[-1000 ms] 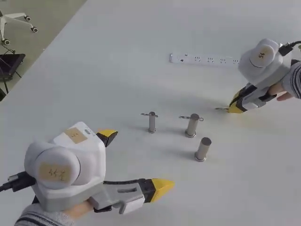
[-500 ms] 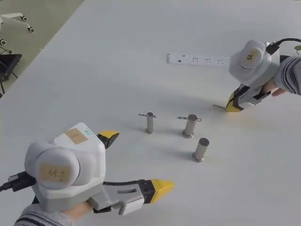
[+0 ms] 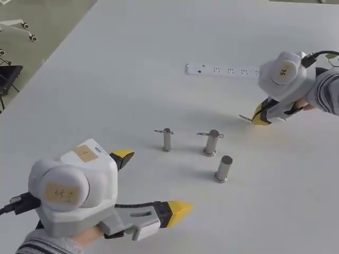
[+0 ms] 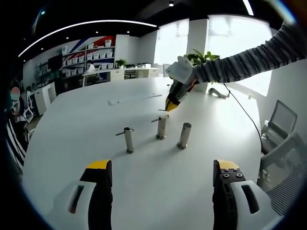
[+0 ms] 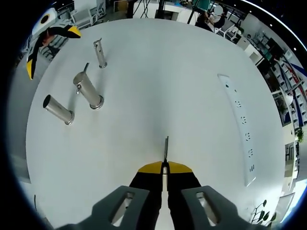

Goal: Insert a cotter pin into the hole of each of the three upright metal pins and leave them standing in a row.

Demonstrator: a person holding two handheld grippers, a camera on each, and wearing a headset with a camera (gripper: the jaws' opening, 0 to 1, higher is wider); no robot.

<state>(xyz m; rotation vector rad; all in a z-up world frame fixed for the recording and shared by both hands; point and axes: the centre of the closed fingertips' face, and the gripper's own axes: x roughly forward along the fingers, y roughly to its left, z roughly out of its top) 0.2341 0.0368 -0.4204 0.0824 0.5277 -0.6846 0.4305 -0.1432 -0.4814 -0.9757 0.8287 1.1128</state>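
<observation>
Three upright metal pins stand on the white table. The left pin (image 3: pixel 167 139) and the middle pin (image 3: pixel 211 143) each carry a cotter pin through the top; the nearer right pin (image 3: pixel 223 169) has none. My right gripper (image 3: pixel 256 118) is shut on a thin cotter pin (image 5: pixel 165 146), held just above the table to the right of the pins. My left gripper (image 3: pixel 151 185) stands open at the near left, jaws wide apart with nothing between them (image 4: pixel 160 172). The three pins (image 4: pixel 160 134) stand ahead of it.
A white power strip (image 3: pixel 222 70) lies on the table beyond the pins. The table's left edge runs past an office chair base (image 3: pixel 16 24) on the floor. Chairs and a cable (image 4: pixel 240 103) sit at the table's far side.
My right gripper has lifted slightly and drifted back with the cotter pin in it. The left gripper has stayed put. The head camera shifted a little.
</observation>
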